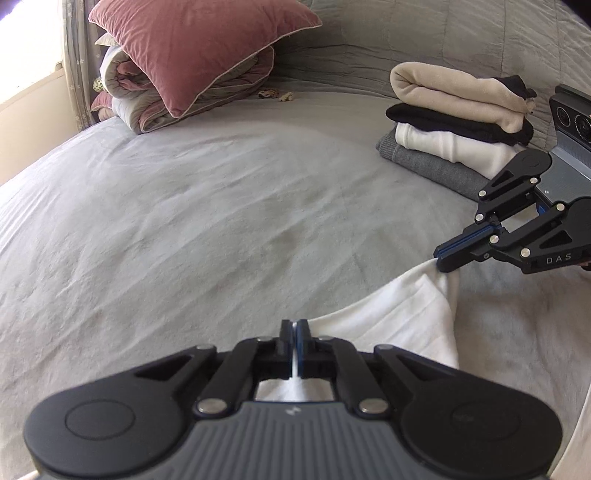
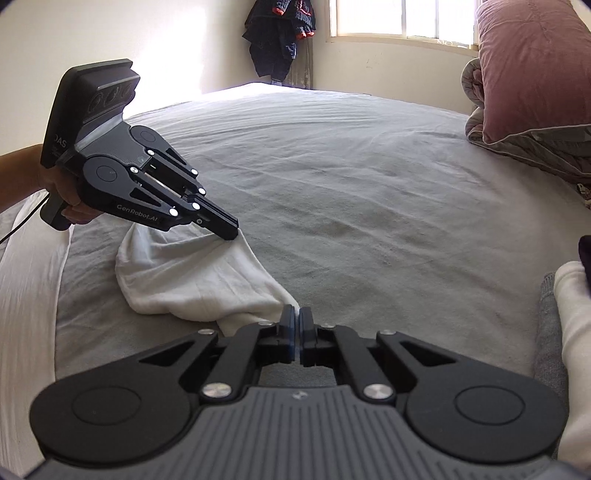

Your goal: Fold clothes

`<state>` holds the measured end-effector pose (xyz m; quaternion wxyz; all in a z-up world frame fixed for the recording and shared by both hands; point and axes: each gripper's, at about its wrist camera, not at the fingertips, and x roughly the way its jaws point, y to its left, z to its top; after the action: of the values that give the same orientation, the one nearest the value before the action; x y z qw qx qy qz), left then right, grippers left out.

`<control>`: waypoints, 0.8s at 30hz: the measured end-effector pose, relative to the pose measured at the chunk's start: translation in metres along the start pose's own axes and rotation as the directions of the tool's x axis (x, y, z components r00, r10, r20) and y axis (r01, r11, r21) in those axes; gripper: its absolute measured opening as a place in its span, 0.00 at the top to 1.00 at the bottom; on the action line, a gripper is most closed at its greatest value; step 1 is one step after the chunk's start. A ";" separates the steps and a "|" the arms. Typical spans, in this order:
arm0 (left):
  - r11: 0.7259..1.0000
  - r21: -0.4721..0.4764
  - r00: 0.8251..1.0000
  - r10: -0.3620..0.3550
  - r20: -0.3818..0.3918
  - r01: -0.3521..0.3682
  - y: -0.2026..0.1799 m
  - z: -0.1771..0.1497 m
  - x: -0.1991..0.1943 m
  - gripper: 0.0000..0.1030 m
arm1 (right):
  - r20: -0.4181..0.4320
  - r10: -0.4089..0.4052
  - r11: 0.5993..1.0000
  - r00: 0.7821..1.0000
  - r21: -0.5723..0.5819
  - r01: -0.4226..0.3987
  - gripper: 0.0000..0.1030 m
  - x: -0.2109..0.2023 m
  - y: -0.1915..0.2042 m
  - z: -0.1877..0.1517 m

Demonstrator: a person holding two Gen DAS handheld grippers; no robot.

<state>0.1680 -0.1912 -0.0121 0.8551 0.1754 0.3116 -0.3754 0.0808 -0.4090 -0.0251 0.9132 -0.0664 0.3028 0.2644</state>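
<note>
A white garment lies bunched on the grey bed sheet. My left gripper is shut on one edge of it, with a sliver of white cloth between the pads. My right gripper is shut on the garment's other corner, and the cloth stretches in a raised ridge between the two grips. A hand holds the left gripper's handle.
A stack of folded clothes in cream, black, white and grey sits at the right, its edge also in the right wrist view. A pink pillow rests on a folded quilt. Dark clothes hang by the window.
</note>
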 end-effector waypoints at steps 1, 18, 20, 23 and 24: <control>1.000 -0.011 1.000 0.018 0.021 -0.018 0.002 0.003 -0.001 0.99 | 0.019 -0.032 0.999 0.999 0.018 0.032 0.99 0.000 -0.003 0.003; 0.974 -0.055 0.975 0.221 -0.011 -0.222 0.015 0.031 0.045 0.93 | 0.052 -0.264 0.922 0.963 0.307 0.236 0.88 0.020 -0.046 0.012; 0.982 -0.048 0.983 0.183 0.013 -0.183 0.007 0.032 0.037 0.86 | 0.060 -0.232 0.908 0.971 0.371 0.194 0.88 0.018 -0.054 0.010; 0.994 0.000 0.993 0.107 0.044 -0.107 -0.006 0.039 0.033 0.66 | 0.032 -0.181 0.879 0.983 0.453 0.147 0.88 0.023 -0.061 0.006; 0.997 0.016 0.996 0.077 0.041 -0.078 -0.009 0.043 0.036 0.63 | 0.020 -0.163 0.870 0.986 0.475 0.134 0.88 0.025 -0.063 0.005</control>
<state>0.1974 -0.2392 -0.0049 0.8737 0.1873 0.2836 -0.3481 0.1332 -0.4504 -0.0381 0.9280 0.1427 0.3248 0.1135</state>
